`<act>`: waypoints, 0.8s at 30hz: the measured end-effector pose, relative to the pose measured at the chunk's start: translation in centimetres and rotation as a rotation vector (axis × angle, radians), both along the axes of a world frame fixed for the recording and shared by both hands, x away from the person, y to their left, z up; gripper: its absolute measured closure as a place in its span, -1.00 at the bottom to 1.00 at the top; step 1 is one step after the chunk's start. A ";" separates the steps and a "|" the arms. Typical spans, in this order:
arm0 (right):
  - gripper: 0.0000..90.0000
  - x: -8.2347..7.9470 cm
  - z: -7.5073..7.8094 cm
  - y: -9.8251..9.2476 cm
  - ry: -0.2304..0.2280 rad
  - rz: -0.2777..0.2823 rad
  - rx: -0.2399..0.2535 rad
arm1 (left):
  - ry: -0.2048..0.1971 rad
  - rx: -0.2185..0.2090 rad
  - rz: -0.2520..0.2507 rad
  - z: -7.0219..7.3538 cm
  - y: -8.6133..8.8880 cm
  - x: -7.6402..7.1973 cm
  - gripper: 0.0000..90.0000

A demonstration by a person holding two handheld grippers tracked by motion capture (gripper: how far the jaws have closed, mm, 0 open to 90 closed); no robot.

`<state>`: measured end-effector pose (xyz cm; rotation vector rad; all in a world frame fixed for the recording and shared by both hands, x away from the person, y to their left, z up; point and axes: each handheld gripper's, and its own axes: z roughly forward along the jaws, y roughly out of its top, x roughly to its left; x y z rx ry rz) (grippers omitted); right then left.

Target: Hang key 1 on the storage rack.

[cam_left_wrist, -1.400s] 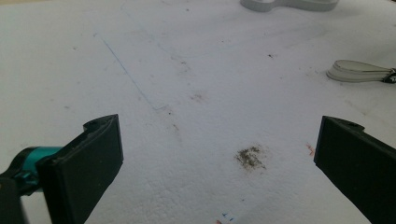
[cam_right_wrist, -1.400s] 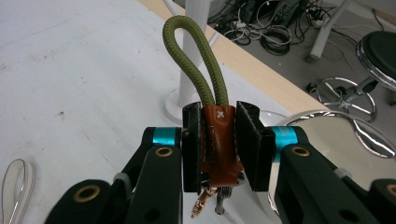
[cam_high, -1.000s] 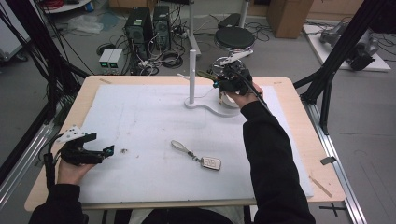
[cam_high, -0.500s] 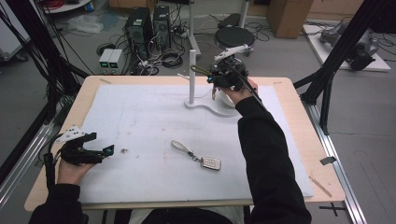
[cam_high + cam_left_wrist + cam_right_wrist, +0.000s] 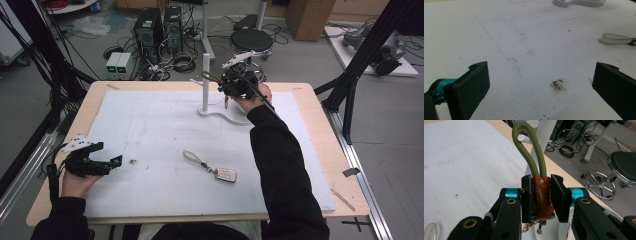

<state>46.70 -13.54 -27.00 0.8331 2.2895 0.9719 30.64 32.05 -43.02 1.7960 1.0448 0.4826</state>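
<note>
Since a second ago the right tool (image 5: pixel 226 86) has drifted left along the far edge of the bench (image 5: pixel 310 150), closing on the white post (image 5: pixel 205 80); the left tool (image 5: pixel 102 162) has kept its place near the front left corner.

White foam sheet covers the bench, faintly pitted and stained. On it the post rises smooth and round from a flat, curved white base (image 5: pixel 225 115), rigid plastic by the look of it.

Well apart from the stand, a second key fob (image 5: pixel 212 167) lies mid-sheet: a pale strap loop and a small flat tag.

The right tool's jaws are closed tight on the keychain (image 5: pixel 541 195), pads pressing either side of its brown leather sleeve. From that sleeve a green braided cord loop (image 5: pixel 530 150) stands up, its top seemingly level with the post's tip, though the angle makes this uncertain. Small metal fittings hang below the leather.

I judge the keychain light and limp; the cord flexes, so the stiffer stitched leather is the sound place to grip.

The left tool stands wide open, holding nothing.
</note>
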 end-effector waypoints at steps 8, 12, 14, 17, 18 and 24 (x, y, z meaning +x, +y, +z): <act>0.58 0.9 -1.2 1.2 0.021 -0.017 -0.024 | 0.001 -0.002 -0.001 0.0 0.0 0.0 -0.96; 0.57 1.4 -1.9 1.5 0.041 -0.036 -0.013 | 0.001 -0.003 -0.002 0.0 0.0 0.1 -0.96; 0.57 1.7 -2.2 1.6 0.049 -0.044 -0.003 | 0.002 -0.003 -0.003 -0.1 0.0 0.1 -0.96; 0.56 2.0 -2.6 1.7 0.060 -0.050 0.003 | 0.002 -0.003 -0.002 -0.1 0.0 0.1 -0.96; 0.56 2.3 -2.9 1.8 0.063 -0.057 0.005 | 0.002 -0.005 -0.002 -0.1 0.0 0.1 -0.96; 0.50 2.9 -3.7 2.3 0.084 -0.056 0.008 | 0.002 -0.006 -0.003 -0.1 0.0 0.1 -0.96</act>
